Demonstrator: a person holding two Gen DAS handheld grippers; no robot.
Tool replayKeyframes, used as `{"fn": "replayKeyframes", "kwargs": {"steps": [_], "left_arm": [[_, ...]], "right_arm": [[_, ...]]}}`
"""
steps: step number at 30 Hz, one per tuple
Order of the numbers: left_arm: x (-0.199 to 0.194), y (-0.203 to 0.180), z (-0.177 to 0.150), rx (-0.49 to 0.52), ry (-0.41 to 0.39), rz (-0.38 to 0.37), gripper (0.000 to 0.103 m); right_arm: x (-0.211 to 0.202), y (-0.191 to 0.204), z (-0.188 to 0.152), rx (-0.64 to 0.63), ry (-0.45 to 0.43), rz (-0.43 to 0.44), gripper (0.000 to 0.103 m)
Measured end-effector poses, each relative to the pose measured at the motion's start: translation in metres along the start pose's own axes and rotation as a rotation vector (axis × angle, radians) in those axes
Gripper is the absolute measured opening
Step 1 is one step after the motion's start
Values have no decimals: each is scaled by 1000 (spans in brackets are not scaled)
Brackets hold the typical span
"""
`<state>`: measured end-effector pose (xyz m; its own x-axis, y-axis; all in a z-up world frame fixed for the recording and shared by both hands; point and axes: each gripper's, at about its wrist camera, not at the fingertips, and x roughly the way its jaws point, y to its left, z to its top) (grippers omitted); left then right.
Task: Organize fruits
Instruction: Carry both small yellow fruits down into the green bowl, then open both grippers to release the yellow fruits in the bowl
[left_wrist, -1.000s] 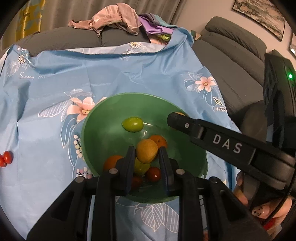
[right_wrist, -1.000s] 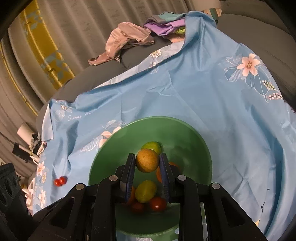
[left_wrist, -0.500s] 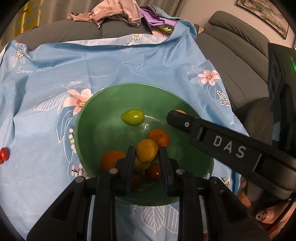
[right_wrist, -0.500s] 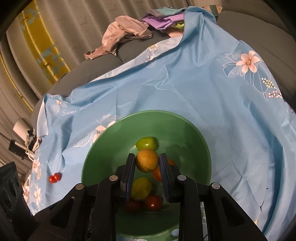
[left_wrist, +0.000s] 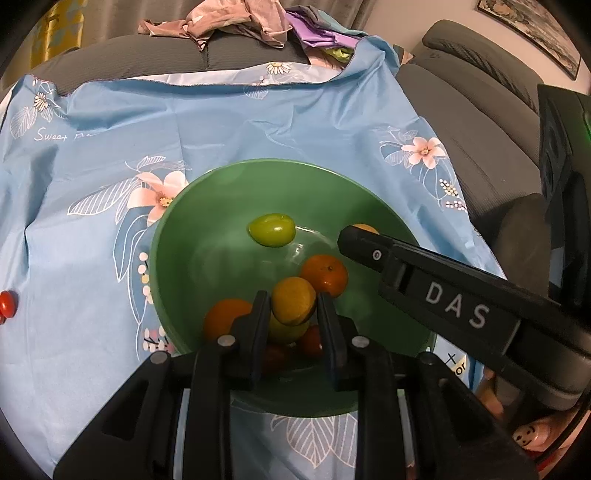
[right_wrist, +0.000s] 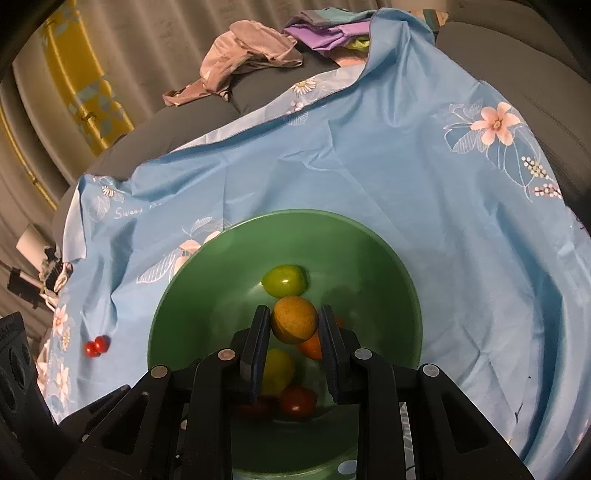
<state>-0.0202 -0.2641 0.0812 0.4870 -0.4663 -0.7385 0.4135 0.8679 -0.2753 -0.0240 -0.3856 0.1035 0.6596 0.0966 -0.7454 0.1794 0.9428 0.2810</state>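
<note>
Fruits fill our green bowl (right_wrist: 388, 266) on the blue cloth (right_wrist: 369, 166); two red tomatoes (right_wrist: 96, 346) lie far left. Our left gripper (left_wrist: 291, 306) and right gripper (right_wrist: 294, 321) each clench a round yellowish fruit above it.

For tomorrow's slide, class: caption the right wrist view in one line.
Right gripper shut on a yellow-brown fruit above a green bowl of mixed fruit on a blue floral cloth.
</note>
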Motion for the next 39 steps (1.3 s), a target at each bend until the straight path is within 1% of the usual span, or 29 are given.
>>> {"fn": "replayKeyframes", "kwargs": {"steps": [21,24,26,27,28,29,30,32,33,34,38,39], "left_arm": [[1,0,-1,-10,1,-1,26],[-3,-1,-1,-9,5,-3,26],[-7,-1,-1,-8,-8,-10,33],[-10,0,-1,-11,-16,-14,41],[-15,1,-1,-17,-28,-21,46],[-18,1,0,-20,-37,-25,47],[-23,2,1,-22,-47,-29,49],[-34,5,2,-31,-71,-29,55],[-42,8,2,-39,-89,-28,61],[-48,10,3,-44,-99,-24,65],[-77,28,1,-68,-138,45,69],[-84,34,1,-77,-148,59,71]], "right_arm": [[2,0,-2,-1,4,-26,28],[2,-2,-2,13,6,-18,28],[0,-5,-1,32,1,4,29],[-1,-5,0,39,-7,15,32],[-3,-5,0,41,-17,20,40],[-4,-5,0,39,-22,21,45],[-6,-4,0,34,-32,18,52],[-9,-2,0,27,-49,17,53],[-10,-1,1,25,-57,18,53],[-11,0,1,23,-62,20,53],[-13,4,2,9,-83,20,53],[-14,7,2,4,-89,20,53]]}}
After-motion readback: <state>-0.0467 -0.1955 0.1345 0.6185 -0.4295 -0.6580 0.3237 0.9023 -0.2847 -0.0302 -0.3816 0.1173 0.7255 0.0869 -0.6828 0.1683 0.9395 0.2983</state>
